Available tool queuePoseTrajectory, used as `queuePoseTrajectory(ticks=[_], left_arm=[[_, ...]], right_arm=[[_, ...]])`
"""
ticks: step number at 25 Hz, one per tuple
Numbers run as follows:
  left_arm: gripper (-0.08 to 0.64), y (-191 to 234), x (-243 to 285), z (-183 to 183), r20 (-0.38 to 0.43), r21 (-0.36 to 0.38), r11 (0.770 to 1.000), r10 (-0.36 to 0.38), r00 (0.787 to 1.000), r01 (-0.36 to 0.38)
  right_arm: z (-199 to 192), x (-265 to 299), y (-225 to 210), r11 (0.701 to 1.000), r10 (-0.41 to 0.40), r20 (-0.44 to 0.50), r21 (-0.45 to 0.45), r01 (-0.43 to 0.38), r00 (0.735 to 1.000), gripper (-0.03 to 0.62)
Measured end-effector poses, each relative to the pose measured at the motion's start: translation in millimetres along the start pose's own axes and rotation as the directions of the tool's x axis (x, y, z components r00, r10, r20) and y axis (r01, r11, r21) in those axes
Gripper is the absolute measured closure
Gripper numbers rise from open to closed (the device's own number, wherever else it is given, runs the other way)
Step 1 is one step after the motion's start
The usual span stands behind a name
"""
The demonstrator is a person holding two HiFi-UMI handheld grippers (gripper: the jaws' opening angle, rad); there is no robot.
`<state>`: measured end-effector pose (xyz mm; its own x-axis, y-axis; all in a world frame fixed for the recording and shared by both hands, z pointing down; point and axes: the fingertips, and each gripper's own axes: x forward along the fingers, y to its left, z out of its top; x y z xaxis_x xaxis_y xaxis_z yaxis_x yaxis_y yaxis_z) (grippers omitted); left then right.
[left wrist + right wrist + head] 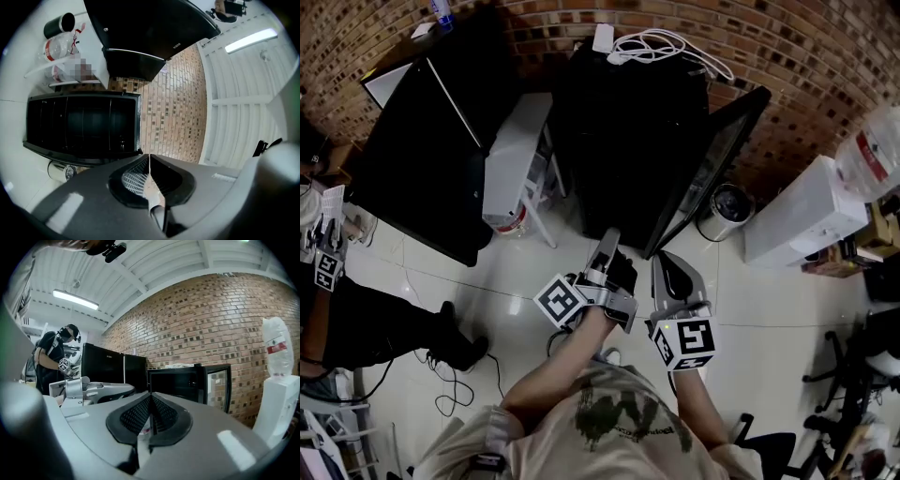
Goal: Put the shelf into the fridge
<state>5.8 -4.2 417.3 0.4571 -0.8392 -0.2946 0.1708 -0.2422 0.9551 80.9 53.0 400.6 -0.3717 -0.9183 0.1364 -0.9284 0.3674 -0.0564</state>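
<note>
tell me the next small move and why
Probably bring both grippers closer to the fridge, whose door stands open ahead. The left gripper and right gripper are both shut, with nothing I can make out between their jaws, and neither has reached the fridge.

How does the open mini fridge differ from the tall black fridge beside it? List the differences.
The mini fridge stands with its door swung open; the tall fridge has its doors shut. The mini fridge's door is glass-fronted; the tall fridge's fronts are solid black. The mini fridge stands lower than the tall fridge. Both are black, against the brick wall.
</note>
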Motion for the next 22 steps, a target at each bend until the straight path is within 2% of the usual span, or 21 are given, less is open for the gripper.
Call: queuePoseTrajectory(ticks=[10,22], left_arm=[[0.558,-26,-36,-10,-0.022,0.007,1.000,-0.010,1.000,0.010],[0.558,-41,-57,8,-0.046,0.009,1.000,-0.013,0.999,0.013]], right_arm=[[4,-28,26,0.999,-0.028,0.030,-0.019,0.029,0.999,0.592],[7,-22,57,0.999,-0.026,0.040,-0.019,0.027,0.999,0.592]])
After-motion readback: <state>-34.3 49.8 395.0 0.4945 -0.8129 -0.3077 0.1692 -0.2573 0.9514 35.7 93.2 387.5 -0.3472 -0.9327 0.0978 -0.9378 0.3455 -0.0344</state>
